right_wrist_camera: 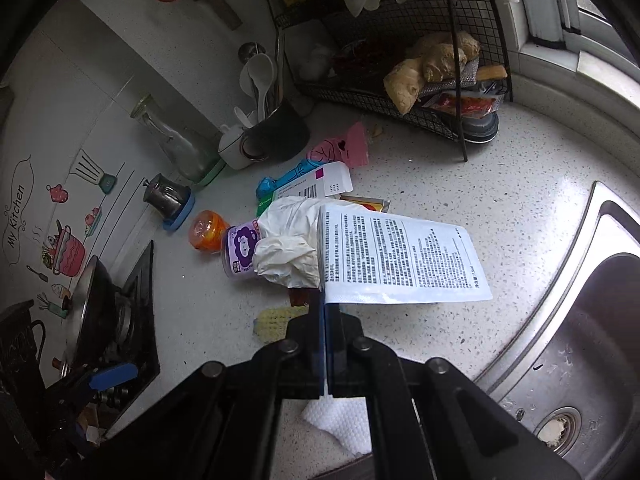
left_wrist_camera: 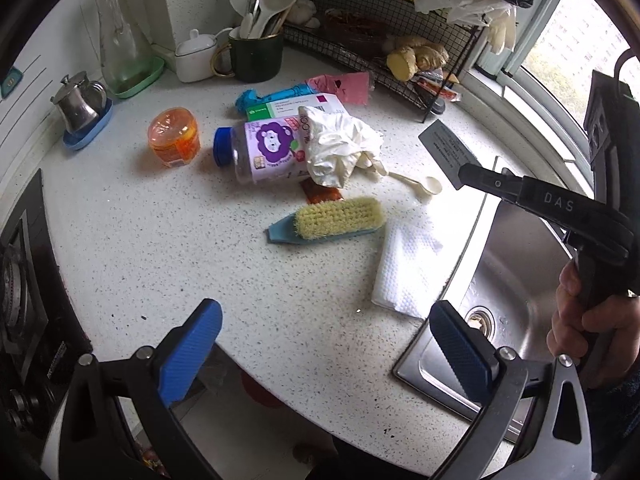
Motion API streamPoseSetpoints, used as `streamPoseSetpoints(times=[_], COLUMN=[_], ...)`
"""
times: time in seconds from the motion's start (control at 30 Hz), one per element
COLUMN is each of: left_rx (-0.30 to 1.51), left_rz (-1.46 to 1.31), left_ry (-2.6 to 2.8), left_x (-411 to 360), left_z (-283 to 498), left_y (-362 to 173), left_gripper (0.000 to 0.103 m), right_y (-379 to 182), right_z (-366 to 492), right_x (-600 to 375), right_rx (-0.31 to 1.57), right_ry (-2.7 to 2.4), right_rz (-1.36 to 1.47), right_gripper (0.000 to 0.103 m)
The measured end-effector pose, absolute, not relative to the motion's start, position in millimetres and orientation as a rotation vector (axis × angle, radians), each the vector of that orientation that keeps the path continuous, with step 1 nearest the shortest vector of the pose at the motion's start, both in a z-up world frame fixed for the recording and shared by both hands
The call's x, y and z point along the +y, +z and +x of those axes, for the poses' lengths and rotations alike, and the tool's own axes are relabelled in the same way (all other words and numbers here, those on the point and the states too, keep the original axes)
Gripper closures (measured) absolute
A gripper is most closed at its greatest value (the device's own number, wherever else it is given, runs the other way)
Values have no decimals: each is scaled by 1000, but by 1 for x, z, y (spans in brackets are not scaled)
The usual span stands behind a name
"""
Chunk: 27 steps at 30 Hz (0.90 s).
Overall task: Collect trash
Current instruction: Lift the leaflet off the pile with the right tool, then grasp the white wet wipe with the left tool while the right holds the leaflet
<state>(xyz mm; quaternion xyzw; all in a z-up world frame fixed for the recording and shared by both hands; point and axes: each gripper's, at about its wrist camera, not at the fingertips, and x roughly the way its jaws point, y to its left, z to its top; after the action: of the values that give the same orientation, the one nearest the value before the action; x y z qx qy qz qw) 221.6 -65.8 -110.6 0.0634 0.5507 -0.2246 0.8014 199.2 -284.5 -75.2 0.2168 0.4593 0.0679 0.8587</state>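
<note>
A flat printed sachet [right_wrist_camera: 404, 258], white with dense black text, is pinched by one edge between the closed jaws of the right gripper [right_wrist_camera: 325, 312] and is held clear above the speckled countertop [right_wrist_camera: 460, 168]. In the left wrist view the same sachet [left_wrist_camera: 444, 148] is seen as a grey sheet at the tip of the right gripper [left_wrist_camera: 466, 174], whose handle is gripped by a hand [left_wrist_camera: 580, 312] over the steel sink [left_wrist_camera: 516, 264].

Just beyond the sachet a crumpled white glove [left_wrist_camera: 340, 148] is draped over a clear bottle [left_wrist_camera: 260, 152] that lies on its side, with a blue cap and a purple label. Behind these lie a white and green medicine box [left_wrist_camera: 296, 106], a blue wrapper [left_wrist_camera: 260, 96] and a pink packet [left_wrist_camera: 348, 84]. An orange jar [left_wrist_camera: 174, 136] stands to the left of the bottle. Nearer the camera a small plastic spoon [left_wrist_camera: 420, 186], a red-brown scrap [left_wrist_camera: 320, 194], a scrubbing brush [left_wrist_camera: 336, 220] with yellow bristles and a folded paper towel [left_wrist_camera: 404, 268] at the sink's edge are found.

The left gripper [left_wrist_camera: 324, 354] is held open above the near edge of the countertop, its blue pads [left_wrist_camera: 192, 356] spread wide with nothing between them.

At the back a dark mug [left_wrist_camera: 256, 56] of utensils, a glass carafe [left_wrist_camera: 120, 36] and a wire rack [left_wrist_camera: 384, 68] holding ginger [left_wrist_camera: 416, 58] are seen.
</note>
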Motion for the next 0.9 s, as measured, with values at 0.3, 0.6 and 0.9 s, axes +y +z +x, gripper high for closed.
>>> streamPoseSetpoints(times=[0.3, 0.6, 0.9], left_rx=[1239, 1307, 1305], left_rz=[225, 257, 309], left_ry=[-575, -568, -535], left_x=[-123, -148, -163], left_z=[224, 244, 235], left_y=[-156, -204, -216], left_gripper=[0, 18, 66], right_y=[-84, -99, -107], right_z=[160, 147, 149], right_x=[-300, -314, -318], right_rx=[1015, 1062, 1083], right_ry=[66, 52, 89], right_rz=[379, 343, 348], right_gripper=[103, 103, 103])
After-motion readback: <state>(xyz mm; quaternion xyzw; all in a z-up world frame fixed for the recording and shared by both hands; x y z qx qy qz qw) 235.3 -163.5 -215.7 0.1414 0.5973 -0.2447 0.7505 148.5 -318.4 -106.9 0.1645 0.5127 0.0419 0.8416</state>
